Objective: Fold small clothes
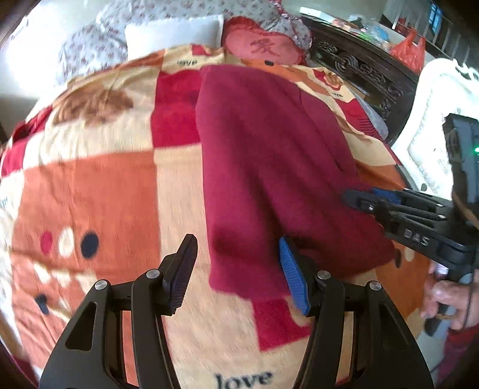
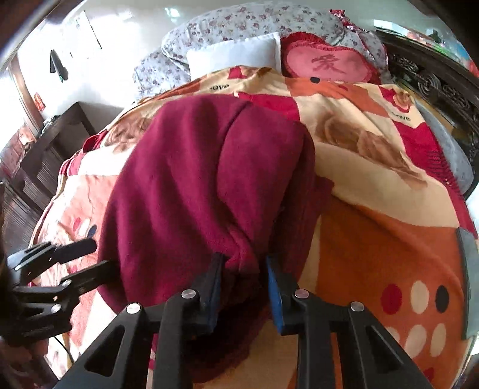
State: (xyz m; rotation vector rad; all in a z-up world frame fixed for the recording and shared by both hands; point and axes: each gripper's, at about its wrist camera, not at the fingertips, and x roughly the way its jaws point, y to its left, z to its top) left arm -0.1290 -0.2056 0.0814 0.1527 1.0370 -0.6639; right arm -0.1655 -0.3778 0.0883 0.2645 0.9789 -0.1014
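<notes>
A dark red fleece garment [image 1: 263, 155] lies lengthwise on the patterned blanket [image 1: 89, 185]. My left gripper [image 1: 236, 275] is open, its jaws wide apart around the garment's near left corner, not gripping it. In the right wrist view the garment [image 2: 194, 179] is bunched and lifted at its near edge. My right gripper [image 2: 244, 284] has its jaws closed on that bunched edge. The right gripper also shows in the left wrist view [image 1: 398, 209] at the garment's right side. The left gripper shows at the left edge of the right wrist view [image 2: 80, 260].
A heart-shaped red cushion [image 2: 329, 64], a white pillow [image 2: 236, 54] and a floral duvet [image 2: 239, 21] lie at the bed's head. A dark carved headboard [image 1: 359, 65] runs along the right. A dark cabinet [image 2: 45, 149] stands left of the bed.
</notes>
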